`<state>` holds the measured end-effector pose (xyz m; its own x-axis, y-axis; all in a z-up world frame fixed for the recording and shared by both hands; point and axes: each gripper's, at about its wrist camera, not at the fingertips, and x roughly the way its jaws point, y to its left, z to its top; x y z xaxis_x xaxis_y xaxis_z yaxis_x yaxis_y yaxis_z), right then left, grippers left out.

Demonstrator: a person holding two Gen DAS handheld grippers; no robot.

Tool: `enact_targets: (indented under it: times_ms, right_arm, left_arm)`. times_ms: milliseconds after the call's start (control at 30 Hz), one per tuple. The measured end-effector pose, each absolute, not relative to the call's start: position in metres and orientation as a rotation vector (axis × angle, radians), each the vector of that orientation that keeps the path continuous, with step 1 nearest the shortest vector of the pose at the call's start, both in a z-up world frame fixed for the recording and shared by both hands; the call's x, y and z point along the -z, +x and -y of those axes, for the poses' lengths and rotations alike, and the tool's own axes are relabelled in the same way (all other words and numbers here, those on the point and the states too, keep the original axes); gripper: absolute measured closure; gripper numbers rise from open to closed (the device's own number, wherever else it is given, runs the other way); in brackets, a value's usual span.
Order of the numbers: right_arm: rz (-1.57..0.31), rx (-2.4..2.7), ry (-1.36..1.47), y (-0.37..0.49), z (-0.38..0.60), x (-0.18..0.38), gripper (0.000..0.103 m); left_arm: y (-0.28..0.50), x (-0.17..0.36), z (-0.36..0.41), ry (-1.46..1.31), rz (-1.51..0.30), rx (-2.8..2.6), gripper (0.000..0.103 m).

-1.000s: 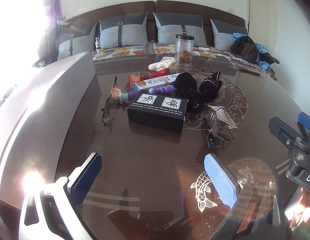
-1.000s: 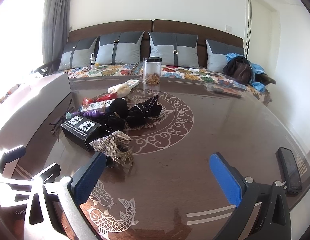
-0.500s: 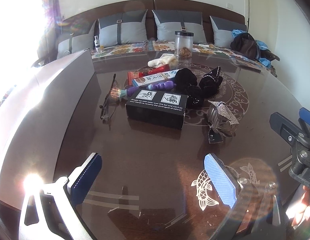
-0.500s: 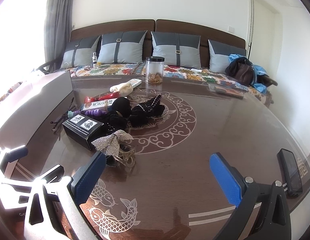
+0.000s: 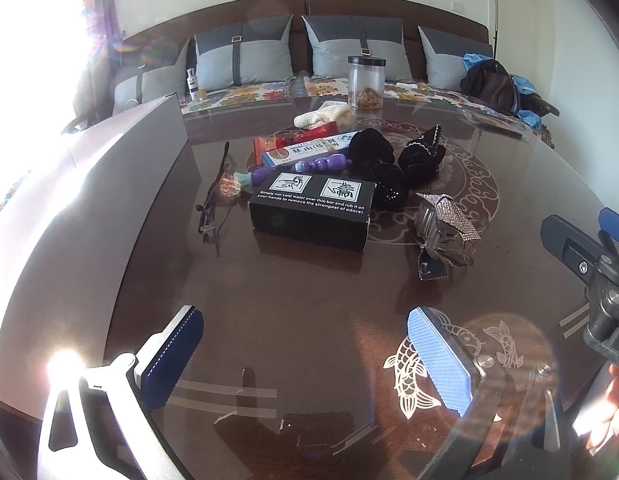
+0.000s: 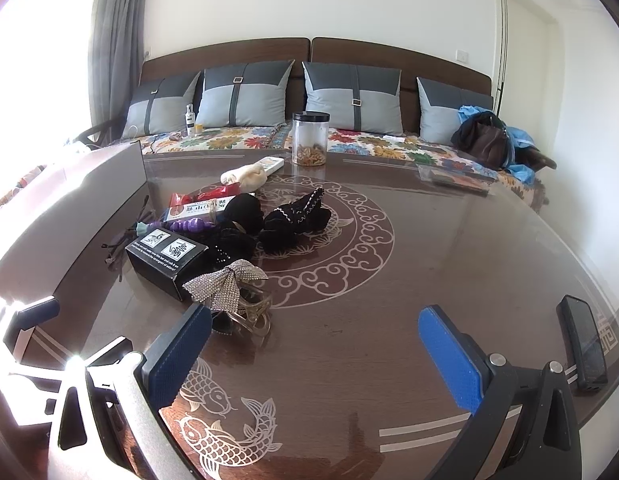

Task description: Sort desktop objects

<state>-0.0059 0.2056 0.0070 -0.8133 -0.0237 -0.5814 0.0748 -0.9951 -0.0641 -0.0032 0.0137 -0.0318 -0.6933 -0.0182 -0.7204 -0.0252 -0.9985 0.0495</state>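
— What is the table [image 6: 389, 320] made of?
— Dark wood under a glossy, mirror-smooth top with pale inlay. On it, the black box [image 5: 313, 210] looks like matt card.
— And beside the box?
— A bow clip [image 6: 225, 284] of glittering rhinestone mesh on clear plastic; behind the box, fuzzy black cloth scrunchies [image 6: 245, 210] and a clear plastic jar [image 6: 309, 138].

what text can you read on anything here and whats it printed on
"Simply run cold water over this bar and rub it on your hands to remove the strongest of odors!" on the black box.
Chinese characters on the blue-and-white carton: too blurred to read.
Red packet: unreadable.
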Motion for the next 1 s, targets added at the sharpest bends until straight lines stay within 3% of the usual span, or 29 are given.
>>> enact_targets:
  times_ms: [1000]
  right_arm:
    - [-0.099,2.927,0.978,-0.0123,-0.2086,-0.0010,0.000]
  left_arm:
    - [-0.0070,0.0410,-0.0173,-1.275,-0.122,-2.868,0.000]
